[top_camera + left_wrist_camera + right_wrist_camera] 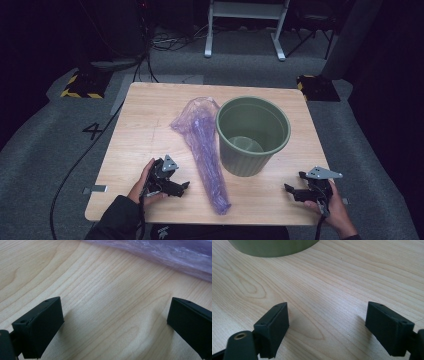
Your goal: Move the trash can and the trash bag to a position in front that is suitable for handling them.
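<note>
Purple bag (202,150), thin crinkled translucent plastic, lies long and flattened down the middle of our pale wood-grain table (145,125), its length touching the ribbed, round olive-green bin (252,135) standing to its right. We hold the left gripper (182,187) just beside the bag, jaws spread over bare wood; our right gripper (290,190), likewise spread and holding nothing, sits near the bin's base.

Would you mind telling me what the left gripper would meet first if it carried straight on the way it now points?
Most likely the purple plastic bag: the left gripper, jaws open and empty, faces it across bare table, though depth is hard to judge.
</note>
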`<state>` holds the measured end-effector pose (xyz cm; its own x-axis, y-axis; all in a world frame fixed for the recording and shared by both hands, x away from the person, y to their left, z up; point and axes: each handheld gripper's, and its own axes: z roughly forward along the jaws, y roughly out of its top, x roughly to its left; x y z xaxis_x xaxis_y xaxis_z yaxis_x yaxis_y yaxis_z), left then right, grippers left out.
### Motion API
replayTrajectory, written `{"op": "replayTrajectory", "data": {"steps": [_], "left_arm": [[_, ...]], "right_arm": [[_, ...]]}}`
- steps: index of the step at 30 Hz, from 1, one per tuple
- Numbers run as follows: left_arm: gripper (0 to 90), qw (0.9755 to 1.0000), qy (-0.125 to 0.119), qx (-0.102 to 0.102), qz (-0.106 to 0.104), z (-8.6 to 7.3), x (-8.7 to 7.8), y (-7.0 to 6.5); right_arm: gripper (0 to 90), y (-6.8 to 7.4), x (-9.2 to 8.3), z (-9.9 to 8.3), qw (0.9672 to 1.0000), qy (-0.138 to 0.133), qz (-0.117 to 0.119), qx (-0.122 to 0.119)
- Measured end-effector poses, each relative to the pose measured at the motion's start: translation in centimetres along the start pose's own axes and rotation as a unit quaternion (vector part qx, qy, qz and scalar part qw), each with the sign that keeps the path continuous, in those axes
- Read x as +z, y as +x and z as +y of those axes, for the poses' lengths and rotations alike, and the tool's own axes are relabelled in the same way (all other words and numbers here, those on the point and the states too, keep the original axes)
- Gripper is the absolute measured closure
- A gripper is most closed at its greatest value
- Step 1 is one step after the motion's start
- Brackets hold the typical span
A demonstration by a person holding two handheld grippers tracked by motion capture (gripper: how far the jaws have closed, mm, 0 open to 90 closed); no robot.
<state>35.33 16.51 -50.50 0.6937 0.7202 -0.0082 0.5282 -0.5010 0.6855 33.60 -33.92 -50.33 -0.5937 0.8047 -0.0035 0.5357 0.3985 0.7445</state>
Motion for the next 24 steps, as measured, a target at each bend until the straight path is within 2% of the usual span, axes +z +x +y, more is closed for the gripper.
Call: {"op": "replayTrajectory", "data": {"steps": [7, 9, 11, 12, 13, 14, 18, 21, 24], "left_arm": [[0.1, 0.9999, 0.000, 0.012, -0.006, -0.5, -0.5, 0.1], [0.1, 0.9999, -0.001, 0.011, -0.009, -0.7, -0.6, 0.1], [0.2, 0.9999, 0.000, 0.012, -0.011, -0.8, -0.7, 0.1], [0.2, 0.9998, -0.001, 0.015, -0.012, -0.9, -0.8, 0.2], [0.2, 0.9997, 0.000, 0.018, -0.015, -1.0, -1.0, 0.3], [0.2, 0.9997, -0.001, 0.018, -0.015, -1.1, -1.0, 0.3], [0.2, 0.9997, 0.000, 0.020, -0.015, -1.2, -1.1, 0.3], [0.2, 0.9997, 0.000, 0.019, -0.016, -1.2, -1.1, 0.3], [0.2, 0.9996, 0.000, 0.022, -0.018, -1.2, -1.1, 0.3]], "right_arm": [[19.7, 0.1, -0.3, -0.1, 1.0000, -0.001, 0.003, -0.003], [20.1, 0.4, -0.6, -0.1, 0.9996, -0.019, 0.021, 0.001], [21.1, 0.7, -0.8, 0.1, 0.9994, -0.028, 0.021, 0.002], [22.0, 1.0, -1.0, 0.3, 0.9992, -0.036, 0.019, -0.004], [22.5, 1.7, -1.3, 0.7, 0.9979, -0.056, 0.028, -0.012], [23.0, 2.0, -1.4, 0.9, 0.9973, -0.063, 0.034, -0.013], [22.8, 2.9, -1.5, 1.6, 0.9959, -0.079, 0.038, -0.024], [22.8, 3.2, -1.3, 2.1, 0.9955, -0.083, 0.032, -0.035], [23.1, 3.2, -1.2, 2.4, 0.9952, -0.084, 0.036, -0.035]]}}
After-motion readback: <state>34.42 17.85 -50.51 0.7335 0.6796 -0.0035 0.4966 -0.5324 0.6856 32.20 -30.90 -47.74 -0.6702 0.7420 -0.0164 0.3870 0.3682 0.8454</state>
